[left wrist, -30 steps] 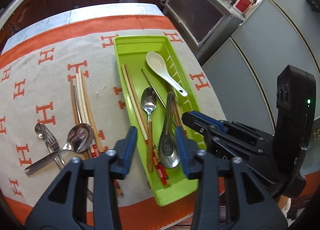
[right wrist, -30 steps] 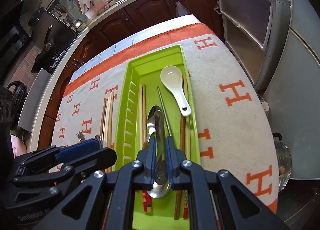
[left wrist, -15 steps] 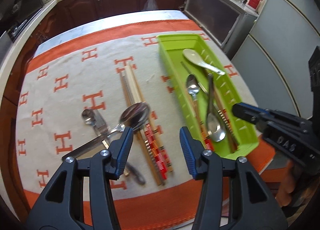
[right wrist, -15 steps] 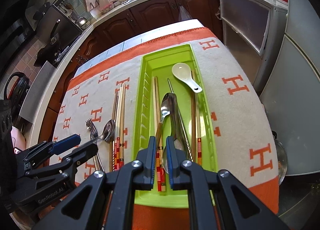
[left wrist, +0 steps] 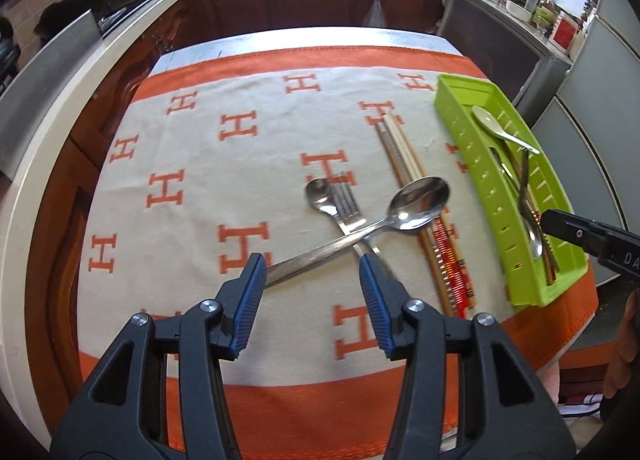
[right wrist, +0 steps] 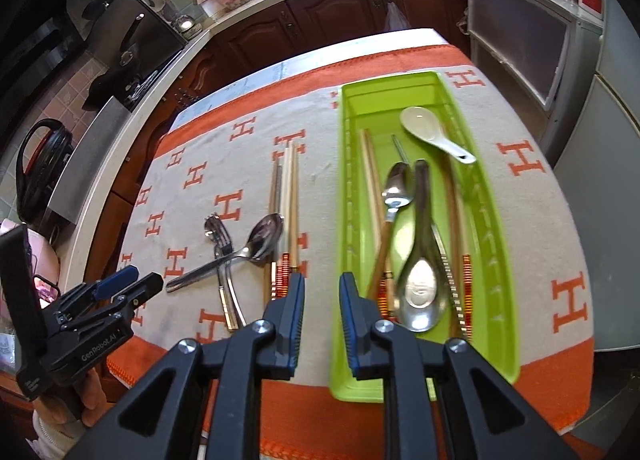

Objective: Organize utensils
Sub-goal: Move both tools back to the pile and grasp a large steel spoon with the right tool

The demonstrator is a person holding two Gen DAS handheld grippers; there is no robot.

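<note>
The left claw [left wrist: 310, 280] hangs wide open and empty just above the handle of the large spoon [left wrist: 418, 202], which lies crossed over a fork [left wrist: 348, 206] on the tabletop cloth [left wrist: 200, 164], likely lined up to straddle that handle. The right claw [right wrist: 320, 292], partly open and empty, sits over the near left rim of the green tray [right wrist: 344, 228], where sorted spoons and chopsticks lie lengthwise. Loose chopsticks [left wrist: 404, 158] remain just right of the spoon.
</note>
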